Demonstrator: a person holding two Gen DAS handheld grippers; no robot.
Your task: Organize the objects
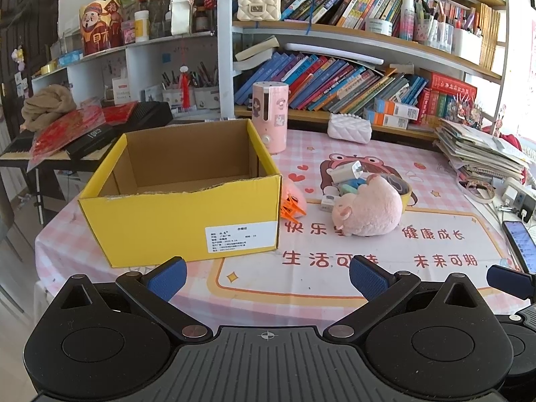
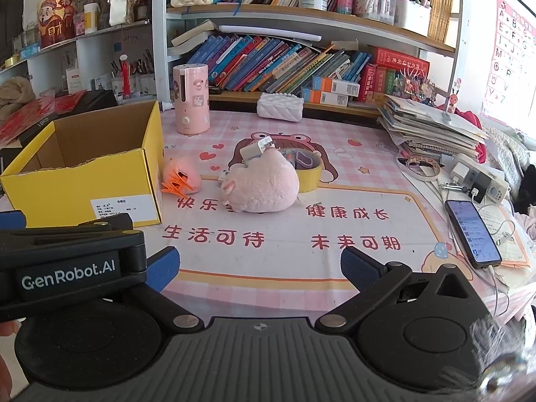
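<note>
An open yellow cardboard box (image 1: 181, 221) (image 2: 67, 184) stands on the left of the table, and its inside looks bare. Right of it lies a pink plush toy (image 1: 372, 207) (image 2: 261, 187). Behind the plush are a white charger plug (image 1: 346, 171) (image 2: 256, 149) and a yellow tape roll (image 1: 407, 194) (image 2: 310, 171). A bag of orange clips (image 1: 291, 206) (image 2: 181, 179) leans by the box's right wall. My left gripper (image 1: 266, 279) is open near the table's front edge, holding nothing. My right gripper (image 2: 259, 268) is open too, beside it on the right.
A pink cylinder appliance (image 1: 269, 120) (image 2: 191, 98) and a white quilted pouch (image 1: 350, 129) (image 2: 279, 107) stand at the back. A paper stack (image 2: 432, 127), a power strip (image 2: 479, 177) and a phone (image 2: 472, 234) crowd the right side. Bookshelves (image 2: 301, 10) rise behind.
</note>
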